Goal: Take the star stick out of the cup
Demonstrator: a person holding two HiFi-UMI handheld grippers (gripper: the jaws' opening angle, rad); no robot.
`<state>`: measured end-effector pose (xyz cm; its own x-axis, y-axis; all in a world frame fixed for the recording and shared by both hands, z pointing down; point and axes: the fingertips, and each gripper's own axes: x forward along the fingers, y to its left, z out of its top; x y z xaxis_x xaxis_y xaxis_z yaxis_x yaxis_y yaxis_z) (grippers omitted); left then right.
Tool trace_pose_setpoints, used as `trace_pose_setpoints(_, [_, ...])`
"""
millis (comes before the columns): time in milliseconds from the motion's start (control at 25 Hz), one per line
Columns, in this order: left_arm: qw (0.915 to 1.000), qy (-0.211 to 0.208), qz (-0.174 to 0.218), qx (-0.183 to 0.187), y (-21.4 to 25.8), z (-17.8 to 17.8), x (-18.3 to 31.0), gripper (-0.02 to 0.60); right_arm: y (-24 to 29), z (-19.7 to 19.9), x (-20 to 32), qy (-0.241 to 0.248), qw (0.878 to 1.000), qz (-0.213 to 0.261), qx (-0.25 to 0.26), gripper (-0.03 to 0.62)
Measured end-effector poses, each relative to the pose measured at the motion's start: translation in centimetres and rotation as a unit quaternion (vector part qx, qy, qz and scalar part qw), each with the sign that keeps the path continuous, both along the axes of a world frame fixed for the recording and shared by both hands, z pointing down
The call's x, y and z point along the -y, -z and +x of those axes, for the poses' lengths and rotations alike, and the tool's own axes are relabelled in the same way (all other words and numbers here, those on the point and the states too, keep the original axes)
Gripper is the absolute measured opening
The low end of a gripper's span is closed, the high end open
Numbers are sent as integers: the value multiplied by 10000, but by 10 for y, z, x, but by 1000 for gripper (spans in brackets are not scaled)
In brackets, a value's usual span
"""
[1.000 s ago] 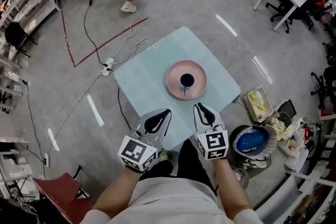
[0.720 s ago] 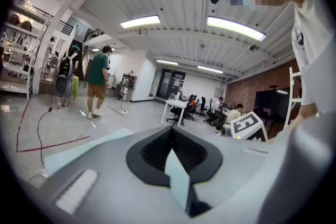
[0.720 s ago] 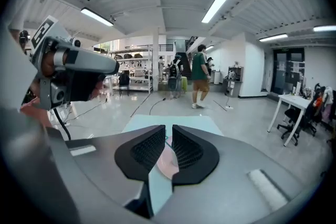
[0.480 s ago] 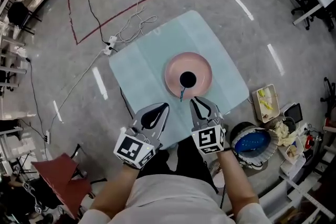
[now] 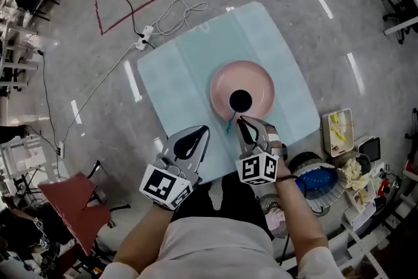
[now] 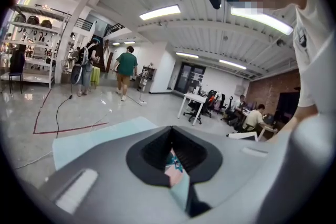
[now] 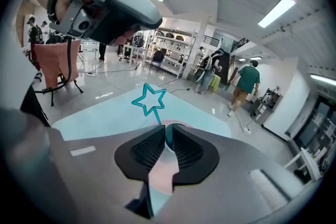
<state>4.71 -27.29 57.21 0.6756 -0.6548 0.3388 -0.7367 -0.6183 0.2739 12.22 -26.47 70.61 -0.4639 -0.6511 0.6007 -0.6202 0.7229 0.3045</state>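
A black cup (image 5: pixel 240 100) stands on a pink plate (image 5: pixel 258 78) on the light blue table cloth (image 5: pixel 183 75). A teal star stick (image 5: pixel 229 123) leans out of the cup toward me. In the right gripper view its star (image 7: pixel 150 98) rises just beyond the jaws, and the stem runs down into the narrow gap between them. My right gripper (image 5: pixel 243 121) (image 7: pixel 164 136) is at the plate's near rim, shut on the stem. The cup is hidden in that view. My left gripper (image 5: pixel 201 132) (image 6: pixel 173 157) hovers over the cloth's near edge, shut and holding nothing.
Cables and a power strip (image 5: pixel 140 39) lie on the floor beyond the table. A blue bowl in a basket (image 5: pixel 315 180) and a tray (image 5: pixel 336 131) sit on the floor at right. A red chair (image 5: pixel 68 209) stands at left. People walk far off (image 7: pixel 242 84).
My right gripper has moved forward to the plate's near rim and closed round the star stick's stem. The left gripper has stayed near the cloth's edge.
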Motion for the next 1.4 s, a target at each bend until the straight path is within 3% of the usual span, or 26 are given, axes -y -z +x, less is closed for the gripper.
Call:
trace_pose_setpoints(400, [9995,223,-200,-31,-19,1,7,6,-19,-14,4,918,9930,242,-707,31])
trace_pose_setpoints(680, [9989,372,-270,13,-23,-5,9,6,-20,-23,9,1187,9893,280,-803,51])
trace_pose_setpoints(1080, [9987,430,-265,-23,-25,-14,6,6,-11,-27,10,1146,9895,400,-779,28])
trace_pose_setpoints(1400, [9994,310,-26,-130,-5,-14,9,6,23,-21,16,610,9968,406,-331,28])
